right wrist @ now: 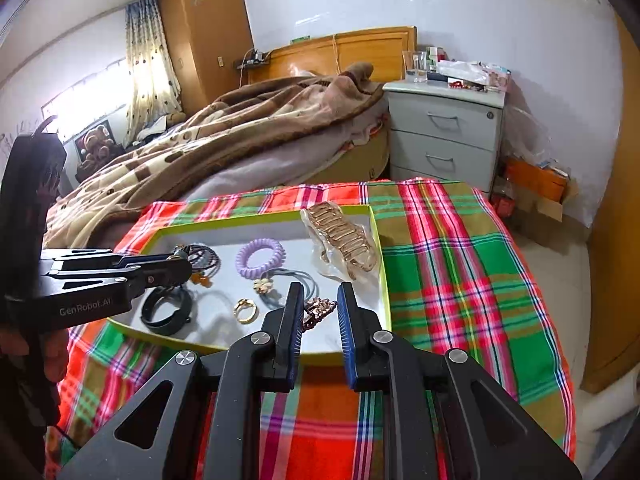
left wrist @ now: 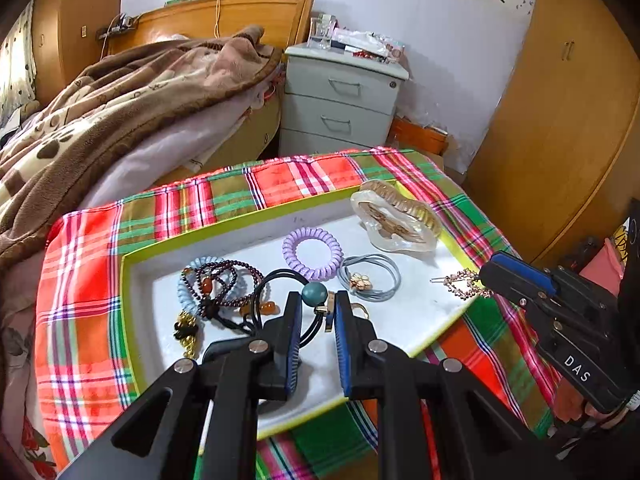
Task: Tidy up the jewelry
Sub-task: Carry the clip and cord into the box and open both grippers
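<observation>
The rhinestone hair clip sits low centre in frame, at the tray's near edge, between the right gripper's spread fingers. Left gripper, also spread, straddles the black hair tie. Looks like mid-sorting; next probably needs a clean pinch.

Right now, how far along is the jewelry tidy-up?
Done: every visible piece sits inside the tray, none on the plaid cloth. In hand: nothing clamped. The right gripper is open around the rhinestone hairpin, and the left gripper is open at the black hair tie. Left: the bead bracelet, blue coil tie and black tie overlap in a heap, probably needing separating.
</observation>
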Demonstrator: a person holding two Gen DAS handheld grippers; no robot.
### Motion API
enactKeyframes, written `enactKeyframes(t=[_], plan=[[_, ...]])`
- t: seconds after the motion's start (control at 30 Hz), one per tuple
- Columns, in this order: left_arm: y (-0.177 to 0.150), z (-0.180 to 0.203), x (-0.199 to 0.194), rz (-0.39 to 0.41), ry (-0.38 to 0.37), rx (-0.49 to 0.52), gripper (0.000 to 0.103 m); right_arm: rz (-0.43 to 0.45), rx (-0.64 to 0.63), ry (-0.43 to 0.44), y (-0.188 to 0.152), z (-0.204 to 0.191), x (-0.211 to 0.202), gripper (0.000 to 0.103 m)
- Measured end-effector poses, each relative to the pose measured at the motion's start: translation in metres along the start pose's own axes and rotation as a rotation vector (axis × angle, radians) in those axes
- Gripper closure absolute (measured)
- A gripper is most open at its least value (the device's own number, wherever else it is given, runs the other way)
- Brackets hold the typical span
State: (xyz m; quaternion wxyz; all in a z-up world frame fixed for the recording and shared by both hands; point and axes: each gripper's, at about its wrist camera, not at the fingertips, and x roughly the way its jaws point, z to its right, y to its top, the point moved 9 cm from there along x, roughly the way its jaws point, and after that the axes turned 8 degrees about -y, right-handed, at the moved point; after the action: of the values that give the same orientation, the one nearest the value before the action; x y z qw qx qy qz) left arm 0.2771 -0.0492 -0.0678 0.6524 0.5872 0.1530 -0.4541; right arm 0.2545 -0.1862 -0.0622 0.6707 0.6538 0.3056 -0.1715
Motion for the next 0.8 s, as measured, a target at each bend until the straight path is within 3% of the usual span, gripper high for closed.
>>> enactKeyframes(t=[0.8], plan=[[-0.007,-0.005,0.052,-0.098,0.006,-0.026,0.086,-0.128,-0.050,-0.020,-0.014,0.007,0.049,0.085]])
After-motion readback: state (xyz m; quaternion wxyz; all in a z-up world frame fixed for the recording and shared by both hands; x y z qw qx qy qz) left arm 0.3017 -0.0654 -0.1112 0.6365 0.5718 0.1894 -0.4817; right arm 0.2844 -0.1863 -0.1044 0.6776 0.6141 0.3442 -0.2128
